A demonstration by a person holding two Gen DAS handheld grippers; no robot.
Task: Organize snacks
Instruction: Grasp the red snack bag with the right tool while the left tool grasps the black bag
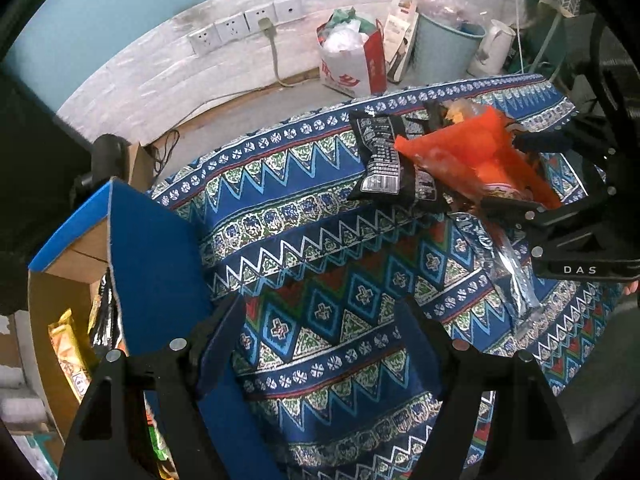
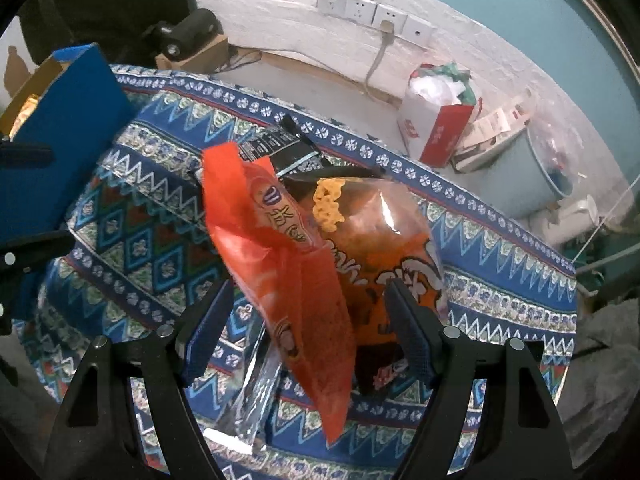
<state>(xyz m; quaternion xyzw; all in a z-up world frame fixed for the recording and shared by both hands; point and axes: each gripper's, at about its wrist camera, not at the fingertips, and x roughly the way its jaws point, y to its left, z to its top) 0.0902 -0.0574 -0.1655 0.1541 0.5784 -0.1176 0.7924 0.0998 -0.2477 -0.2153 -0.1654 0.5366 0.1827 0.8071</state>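
A pile of snack packets lies on a table with a patterned blue cloth [image 1: 320, 240]. An orange packet [image 2: 280, 264] lies tilted across a clear orange-brown noodle bag [image 2: 380, 232]. A black packet [image 1: 384, 160] is behind them and a silver packet [image 1: 508, 272] in front. My right gripper [image 2: 308, 320] is open and points down. Its fingers straddle the orange packet without pressing it, as the left wrist view also shows around the right gripper [image 1: 520, 176]. My left gripper [image 1: 320, 340] is open over bare cloth. Its left finger is beside the blue flap of a cardboard box [image 1: 152, 260].
The open box at the table's left holds a yellow packet [image 1: 68, 344] and other snacks. On the floor beyond the table stand a red-and-white paper bag [image 1: 352, 60], a teal bin [image 1: 444, 48] and a white kettle [image 1: 492, 48]. Wall sockets [image 1: 244, 24] with a cable are behind.
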